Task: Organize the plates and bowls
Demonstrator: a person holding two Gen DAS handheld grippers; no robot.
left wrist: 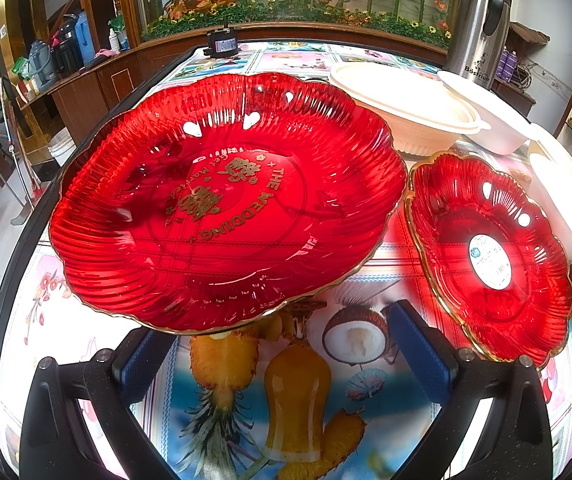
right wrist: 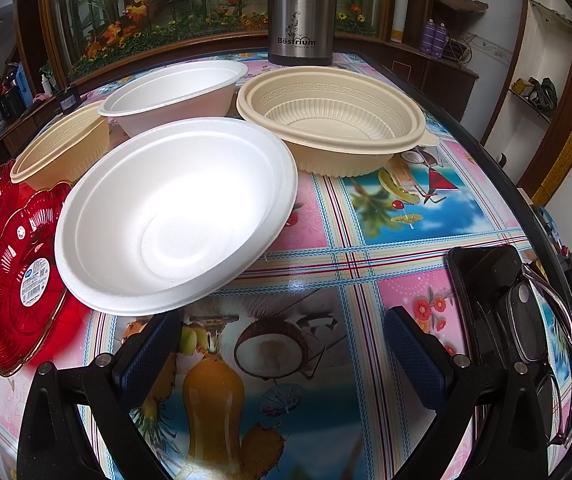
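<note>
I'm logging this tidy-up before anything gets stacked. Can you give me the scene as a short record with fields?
red plates: large red plate; small red plate beside it
white bowls: near white bowl; far white bowl
beige bowls: right beige bowl; left beige bowl
other: flask; phone; glasses
left gripper: open, empty
right gripper: open, empty

— What's the table [right wrist: 386,248] carrying? 
— A fruit-print cloth, and just ahead of the right gripper a white foam bowl [right wrist: 174,216]. Beyond it sit a second white bowl [right wrist: 174,96] and two beige ribbed bowls [right wrist: 334,120], with a steel flask [right wrist: 300,12] farthest back.
— Left of it?
— Two red plates: the small one [left wrist: 490,256], the large [left wrist: 226,200]. To the right, a phone [right wrist: 486,280] under glasses [right wrist: 534,320].
</note>
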